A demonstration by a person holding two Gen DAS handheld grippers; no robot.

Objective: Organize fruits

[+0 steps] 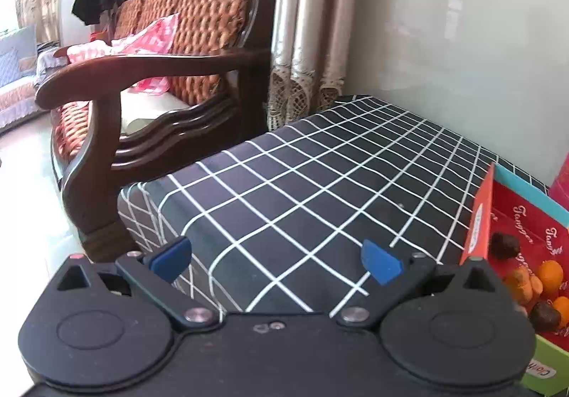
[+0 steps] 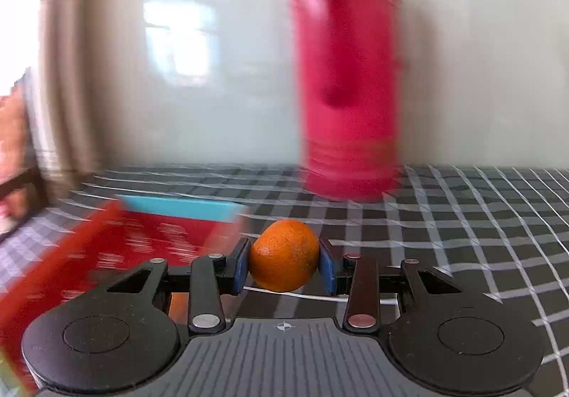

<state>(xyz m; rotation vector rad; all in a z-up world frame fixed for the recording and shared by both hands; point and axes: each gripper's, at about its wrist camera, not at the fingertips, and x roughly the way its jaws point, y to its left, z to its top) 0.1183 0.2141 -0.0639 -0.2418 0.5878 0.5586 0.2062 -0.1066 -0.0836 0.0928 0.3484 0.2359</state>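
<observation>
The right gripper (image 2: pixel 283 263) pinches a small round orange fruit (image 2: pixel 284 260) between its blue pads, just right of the red cardboard box (image 2: pixel 106 247) holding other fruit, while the left gripper (image 1: pixel 277 260), jaws spread and empty, hovers over the checked black tablecloth (image 1: pixel 320 183).

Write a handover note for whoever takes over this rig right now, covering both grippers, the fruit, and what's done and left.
Right gripper: shut on an orange, held above the checked tablecloth, just right of the red box.
Left gripper: open, empty, over the cloth beside the box.
Still in the box: more oranges and dark round fruits.
Done: one orange lifted out.
Left: place it, then sort the rest.
</observation>
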